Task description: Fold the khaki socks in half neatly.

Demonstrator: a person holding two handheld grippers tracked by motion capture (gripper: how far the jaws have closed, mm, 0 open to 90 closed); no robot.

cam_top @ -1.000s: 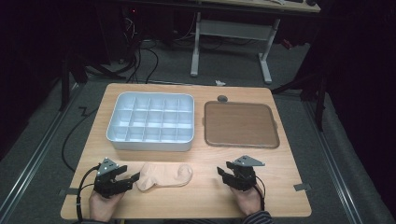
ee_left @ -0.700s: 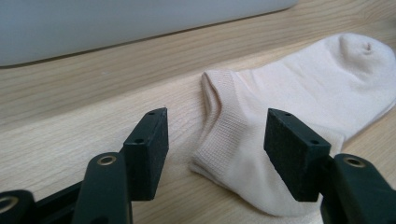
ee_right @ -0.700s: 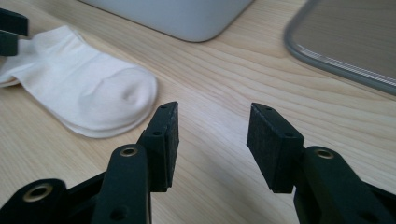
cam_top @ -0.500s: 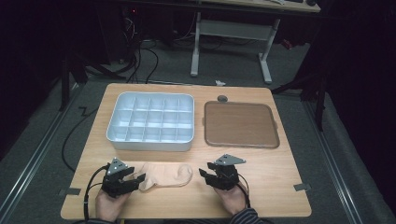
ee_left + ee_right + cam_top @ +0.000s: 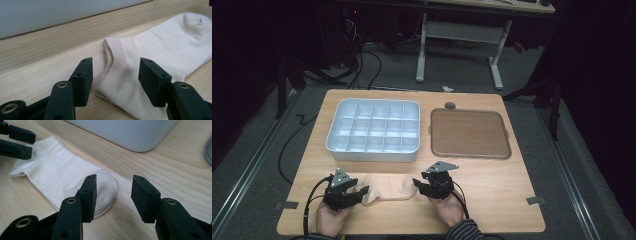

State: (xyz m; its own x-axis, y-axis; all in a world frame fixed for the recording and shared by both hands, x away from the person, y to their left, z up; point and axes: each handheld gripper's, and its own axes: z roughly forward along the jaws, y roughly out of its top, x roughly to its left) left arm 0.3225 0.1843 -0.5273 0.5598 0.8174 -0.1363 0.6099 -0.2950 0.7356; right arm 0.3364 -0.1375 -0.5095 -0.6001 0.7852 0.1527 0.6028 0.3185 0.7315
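At the near left of the tabletop (image 5: 492, 185), the left gripper (image 5: 357, 191) sits low over the wood with its fingers (image 5: 82, 81) spread wide. In the left gripper view they straddle the ribbed cuff end of the sock (image 5: 384, 188), one finger on bare wood just beside the cuff, the other over the fabric, and nothing is held.

The sock lies flat along the near edge between the two grippers, cuff to the left and rounded toe to the right. Behind it, further from the person, stands the white compartment tray (image 5: 374, 131), and its compartments look empty from the high view.

To the right, the right gripper (image 5: 421, 185) has arrived at the toe with its fingers (image 5: 88, 196) also wide apart. One finger is over the toe's curve, the other over bare wood beyond it. Far right of the tray lies a flat brown mat (image 5: 469, 132).

The step in hand looks like a two-ended pickup of the sock. To do it well, each gripper should probably sink until the lower finger meets the tabletop, slide inward so fabric sits deep between the fingers, then close on both layers together. Pinching only the top layer at the cuff could let the sock open and sag.
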